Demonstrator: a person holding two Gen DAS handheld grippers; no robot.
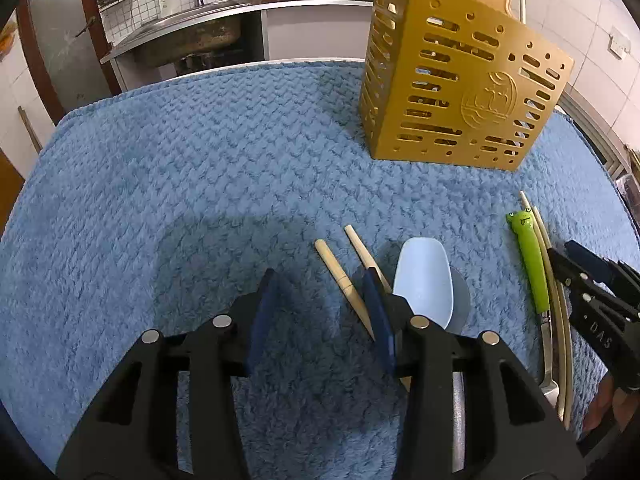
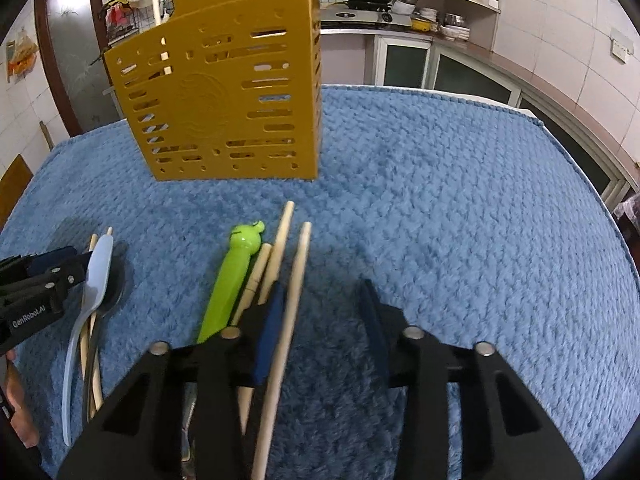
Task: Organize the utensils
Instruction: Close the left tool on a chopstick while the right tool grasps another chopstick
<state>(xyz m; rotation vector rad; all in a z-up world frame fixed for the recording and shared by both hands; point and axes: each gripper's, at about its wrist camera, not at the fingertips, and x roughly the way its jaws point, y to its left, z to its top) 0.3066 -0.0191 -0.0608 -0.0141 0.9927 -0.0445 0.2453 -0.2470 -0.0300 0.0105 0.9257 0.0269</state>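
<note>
A yellow slotted utensil holder (image 1: 460, 80) (image 2: 224, 96) stands upright on the blue towel (image 1: 180, 168), with pale sticks poking out of its top. My left gripper (image 1: 320, 292) is open and low over the towel. One wooden chopstick (image 1: 344, 284) lies between its jaws near the right finger, and a second chopstick (image 1: 362, 250) runs behind that finger. A light blue spoon (image 1: 424, 280) rests on a grey spoon just to the right. My right gripper (image 2: 323, 292) is open. A chopstick (image 2: 298, 276) lies along its left finger, beside a green frog-handled utensil (image 2: 228, 284).
The towel (image 2: 460, 220) covers the whole table, with its edges near the frame borders. Behind it runs a kitchen counter with a sink (image 1: 192, 36) and a stove (image 2: 360, 12). Each gripper shows at the edge of the other's view: right gripper (image 1: 576, 268), left gripper (image 2: 60, 272).
</note>
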